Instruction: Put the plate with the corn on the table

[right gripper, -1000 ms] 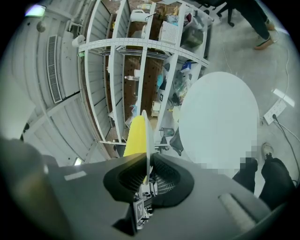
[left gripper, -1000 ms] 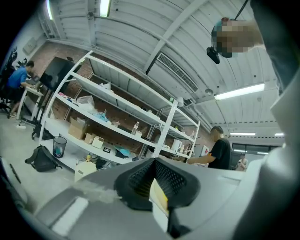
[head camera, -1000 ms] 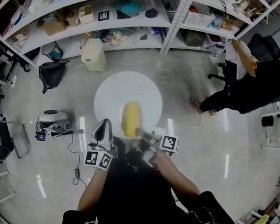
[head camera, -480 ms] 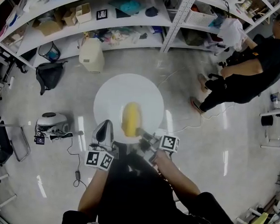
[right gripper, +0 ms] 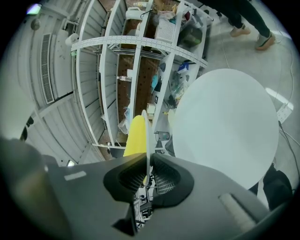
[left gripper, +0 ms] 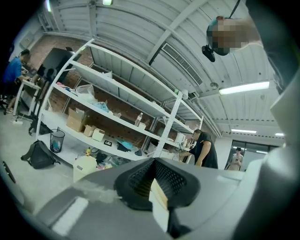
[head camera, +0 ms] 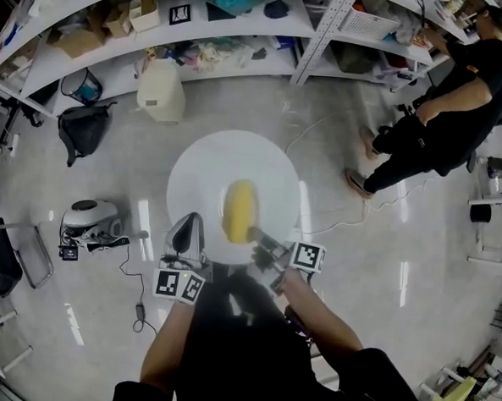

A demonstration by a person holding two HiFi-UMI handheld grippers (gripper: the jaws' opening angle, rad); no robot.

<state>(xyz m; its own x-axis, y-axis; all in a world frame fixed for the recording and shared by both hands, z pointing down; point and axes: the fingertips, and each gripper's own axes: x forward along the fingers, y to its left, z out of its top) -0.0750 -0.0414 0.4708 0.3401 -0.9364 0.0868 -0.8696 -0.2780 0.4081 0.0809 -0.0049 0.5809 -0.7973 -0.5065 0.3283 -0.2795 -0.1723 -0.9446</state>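
A yellow corn cob [head camera: 239,210] lies on a white plate that hangs over the near part of the round white table [head camera: 200,167]; against the table top the plate's outline is hard to make out. My right gripper [head camera: 263,244] is shut on the plate's near rim. In the right gripper view the thin rim [right gripper: 146,136] runs edge-on between the jaws [right gripper: 147,176], the corn [right gripper: 136,138] to its left and the table [right gripper: 225,122] to its right. My left gripper [head camera: 186,234] is beside the table's near left edge, its jaws [left gripper: 157,194] shut on nothing and aimed at the shelves.
White shelving [head camera: 160,29] full of boxes runs along the far side. On the floor stand a white canister [head camera: 160,92], a black bag [head camera: 81,130] and a small machine [head camera: 89,219] with cables. A person in black [head camera: 448,97] stands at the far right.
The plate with the corn and my right gripper have shifted slightly right. The person at the back has stood up and moved farther away. My left gripper has barely moved.
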